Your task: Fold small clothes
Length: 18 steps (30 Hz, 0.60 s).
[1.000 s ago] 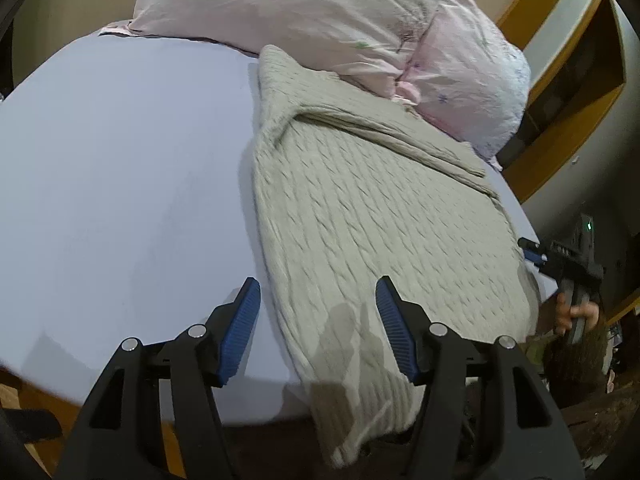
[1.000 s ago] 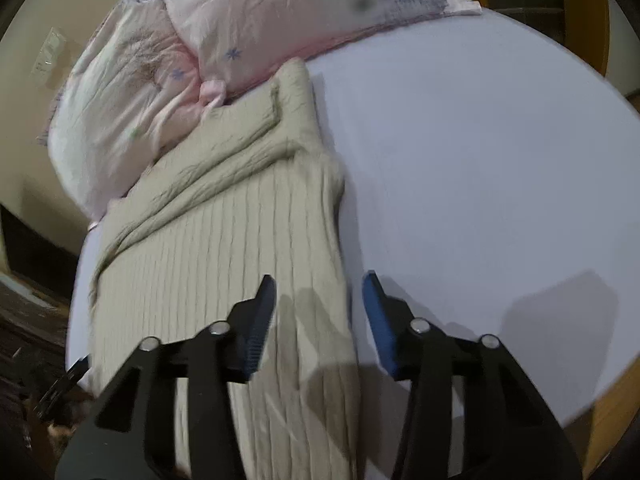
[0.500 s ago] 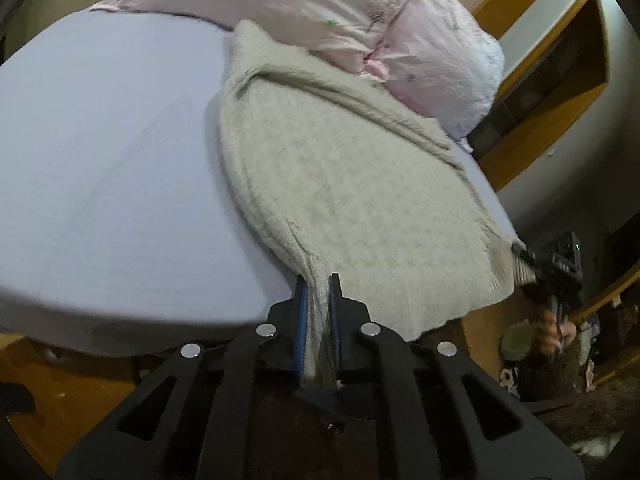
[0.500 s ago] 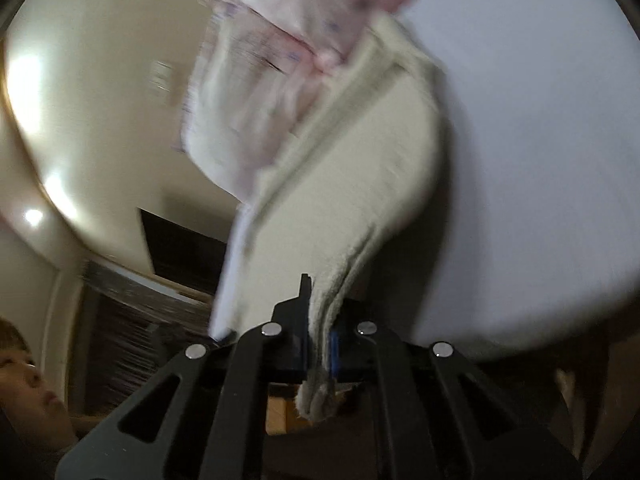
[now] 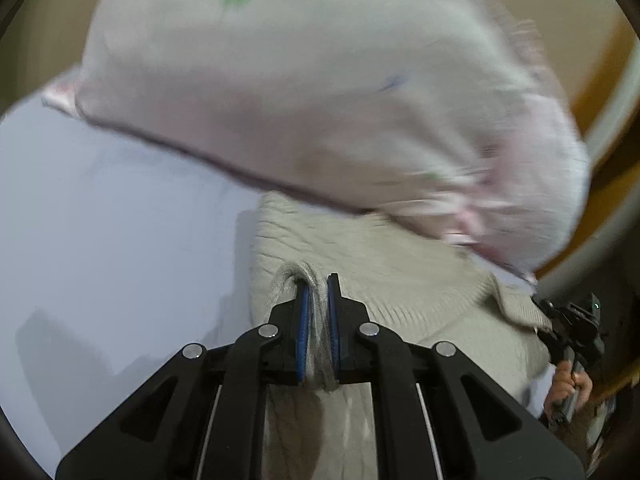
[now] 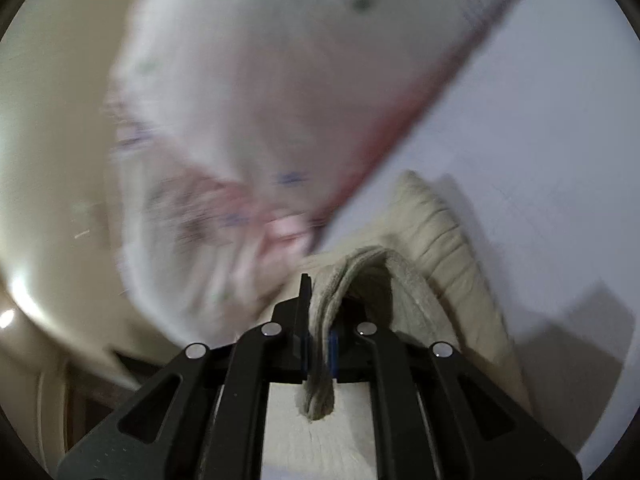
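Note:
A beige cable-knit sweater (image 5: pixel 384 272) lies on a pale lilac sheet, its bottom hem lifted and carried over its body toward the pillows. My left gripper (image 5: pixel 317 296) is shut on one hem corner, the knit pinched between the blue pads. My right gripper (image 6: pixel 320 320) is shut on the other hem corner of the sweater (image 6: pixel 440 248), with a fabric loop arching over it. In the left wrist view the right gripper (image 5: pixel 568 328) shows at the far right, in a hand. Both views are motion-blurred.
Two pink-white pillows (image 5: pixel 304 92) lie just beyond the sweater's collar end; they also fill the right wrist view (image 6: pixel 260 120). The lilac sheet (image 5: pixel 100 216) spreads left of the sweater and right of it (image 6: pixel 540 152). An orange wooden bed frame (image 5: pixel 608 92) stands behind.
Both grippers closed on the sweater's hem corners, lifted them and carried them forward over the sweater toward the pillows. The sweater is now doubled over itself.

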Each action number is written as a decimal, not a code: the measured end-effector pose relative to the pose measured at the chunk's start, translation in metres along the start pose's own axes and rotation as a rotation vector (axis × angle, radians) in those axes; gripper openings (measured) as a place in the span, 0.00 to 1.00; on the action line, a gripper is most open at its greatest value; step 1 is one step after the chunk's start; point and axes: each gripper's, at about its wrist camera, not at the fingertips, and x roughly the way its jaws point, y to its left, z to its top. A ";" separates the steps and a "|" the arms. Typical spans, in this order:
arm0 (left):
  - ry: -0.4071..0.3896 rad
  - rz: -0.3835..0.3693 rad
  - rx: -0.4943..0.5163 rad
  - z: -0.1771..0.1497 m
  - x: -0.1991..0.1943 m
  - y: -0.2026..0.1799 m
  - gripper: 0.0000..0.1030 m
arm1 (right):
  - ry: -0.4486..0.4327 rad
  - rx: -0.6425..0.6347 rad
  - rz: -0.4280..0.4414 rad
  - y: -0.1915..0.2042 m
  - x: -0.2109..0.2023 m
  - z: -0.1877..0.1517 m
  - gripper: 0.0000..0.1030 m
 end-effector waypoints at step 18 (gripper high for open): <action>0.087 -0.040 -0.007 -0.021 -0.017 0.012 0.81 | -0.103 -0.093 0.213 0.011 -0.022 0.007 0.92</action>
